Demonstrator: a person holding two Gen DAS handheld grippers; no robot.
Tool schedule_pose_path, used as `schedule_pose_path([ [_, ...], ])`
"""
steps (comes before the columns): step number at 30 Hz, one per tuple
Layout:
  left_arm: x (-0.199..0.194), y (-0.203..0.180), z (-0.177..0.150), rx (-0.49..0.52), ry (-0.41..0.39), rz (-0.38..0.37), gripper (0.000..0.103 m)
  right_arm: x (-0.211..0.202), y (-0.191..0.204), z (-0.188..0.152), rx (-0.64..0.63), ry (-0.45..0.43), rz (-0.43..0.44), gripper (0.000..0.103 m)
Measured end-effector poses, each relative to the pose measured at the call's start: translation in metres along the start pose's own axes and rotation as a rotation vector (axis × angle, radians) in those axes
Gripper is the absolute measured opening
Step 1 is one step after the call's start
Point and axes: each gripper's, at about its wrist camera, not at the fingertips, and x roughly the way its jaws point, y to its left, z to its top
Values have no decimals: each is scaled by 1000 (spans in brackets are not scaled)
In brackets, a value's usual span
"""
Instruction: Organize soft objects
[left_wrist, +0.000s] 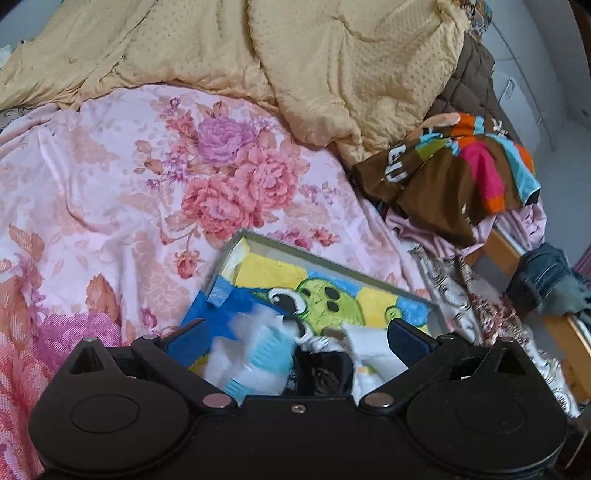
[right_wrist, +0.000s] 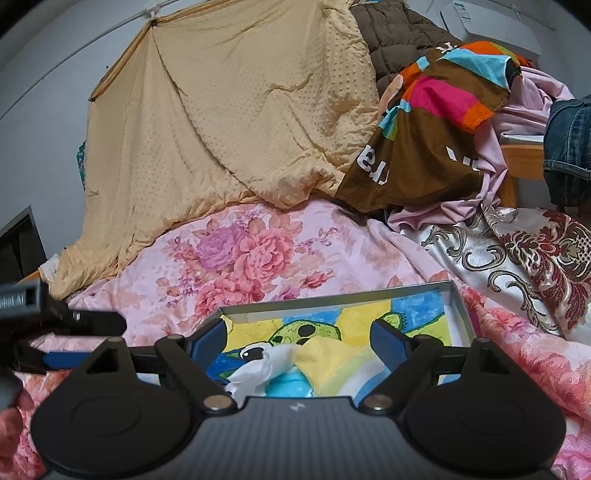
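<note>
A shallow grey box (left_wrist: 334, 260) with a yellow, blue and green cartoon lining lies on the pink floral bedspread (left_wrist: 129, 177). It also shows in the right wrist view (right_wrist: 456, 306). Small soft items lie in its near end: white and light-blue ones (left_wrist: 255, 354), a dark one (left_wrist: 325, 373), and a yellow one (right_wrist: 325, 358). My left gripper (left_wrist: 295, 332) is open above these items and holds nothing. My right gripper (right_wrist: 295, 336) is open over the box's near end, empty. The other gripper's tip (right_wrist: 92, 321) shows at the left.
A tan dotted blanket (left_wrist: 295, 66) is piled at the back. A brown multicoloured cloth (left_wrist: 454, 170), pale purple cloth and jeans (left_wrist: 543, 280) lie at the right by the wooden bed frame (left_wrist: 506, 247). A cream and red patterned cloth (right_wrist: 517, 251) lies right of the box.
</note>
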Motion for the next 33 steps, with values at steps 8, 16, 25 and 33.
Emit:
schedule_pose_path([
  [8, -2, -20, 5, 28, -16, -36, 102, 0, 10, -4, -32, 17, 6, 89],
  [16, -22, -28, -10, 65, -55, -29, 102, -29, 7, 12, -16, -15, -27, 93],
  [25, -65, -42, -26, 108, -127, -1, 102, -73, 14, 19, -23, -33, -46, 100],
  [33, -106, -54, -43, 147, -184, 47, 102, -113, 24, 21, -45, -50, -49, 103],
])
